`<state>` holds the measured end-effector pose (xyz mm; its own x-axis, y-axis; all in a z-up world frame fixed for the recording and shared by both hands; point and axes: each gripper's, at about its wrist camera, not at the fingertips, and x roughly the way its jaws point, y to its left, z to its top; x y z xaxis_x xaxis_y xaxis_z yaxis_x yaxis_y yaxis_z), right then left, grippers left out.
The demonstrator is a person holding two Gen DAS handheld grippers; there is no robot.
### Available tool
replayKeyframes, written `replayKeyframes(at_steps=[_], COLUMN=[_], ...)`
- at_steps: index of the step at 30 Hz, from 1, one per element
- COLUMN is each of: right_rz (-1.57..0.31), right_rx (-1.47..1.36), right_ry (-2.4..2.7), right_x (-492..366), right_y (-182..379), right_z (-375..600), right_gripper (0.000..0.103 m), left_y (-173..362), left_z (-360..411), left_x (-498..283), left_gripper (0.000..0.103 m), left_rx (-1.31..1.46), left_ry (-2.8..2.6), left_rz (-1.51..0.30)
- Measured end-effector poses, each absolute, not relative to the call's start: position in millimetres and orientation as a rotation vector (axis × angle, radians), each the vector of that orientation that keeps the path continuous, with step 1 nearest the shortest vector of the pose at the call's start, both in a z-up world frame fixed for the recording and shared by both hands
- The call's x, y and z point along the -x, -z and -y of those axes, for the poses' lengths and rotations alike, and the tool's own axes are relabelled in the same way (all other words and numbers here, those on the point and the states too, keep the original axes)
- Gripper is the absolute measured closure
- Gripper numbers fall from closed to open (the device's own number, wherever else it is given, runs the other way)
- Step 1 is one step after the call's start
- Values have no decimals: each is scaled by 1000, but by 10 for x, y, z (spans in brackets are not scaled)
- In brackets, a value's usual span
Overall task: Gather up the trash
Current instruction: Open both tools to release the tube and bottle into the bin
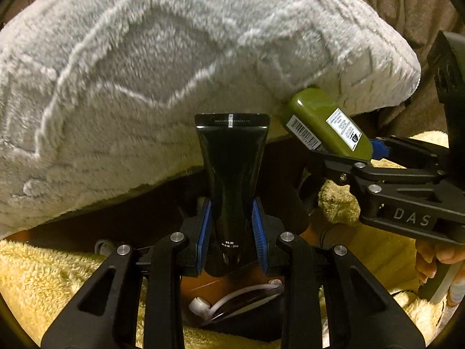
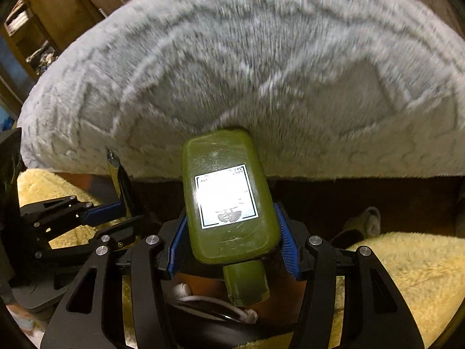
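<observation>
My left gripper (image 1: 231, 226) is shut on a black squeeze tube (image 1: 231, 168), crimped end pointing away. My right gripper (image 2: 231, 232) is shut on a green bottle (image 2: 228, 192) with a white label, cap toward the camera. In the left wrist view the green bottle (image 1: 322, 122) and the right gripper (image 1: 345, 157) come in from the right, close beside the tube. In the right wrist view the left gripper (image 2: 116, 206) with the black tube (image 2: 120, 177) shows at the left. Both items are held up close to a grey fluffy cushion (image 1: 145, 72).
The grey cushion (image 2: 261, 72) fills the upper half of both views. A yellow fluffy blanket (image 1: 58, 273) lies below, also in the right wrist view (image 2: 407, 267). White cables (image 1: 232, 296) lie on a dark surface under the grippers. Wooden shelves (image 2: 35, 29) stand at the far left.
</observation>
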<state>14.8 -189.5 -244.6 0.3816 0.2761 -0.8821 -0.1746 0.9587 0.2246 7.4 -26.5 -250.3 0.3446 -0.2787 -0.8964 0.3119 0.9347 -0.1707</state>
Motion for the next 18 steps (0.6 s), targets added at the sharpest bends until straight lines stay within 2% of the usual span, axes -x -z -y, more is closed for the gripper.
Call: replayKeyframes(at_steps=[9,12,18], right_rz=[-1181,-1179,-1145], right_rx=[-110,-121,-144], right_ry=[-292,-286,-257], right_x=[-206,-290,-362], right_y=[2562,2606,2475], right_z=[1837,1843,2012], right_gripper=[46,38,37], left_y=[2703,2720,2588], left_z=[285,287,192], left_x=[-138,-136,-192], left_gripper=[76,70,60], left_rx=[-51,-47,-46], left_ry=[364,357,347], left_rz=[-1222,-1224,-1208])
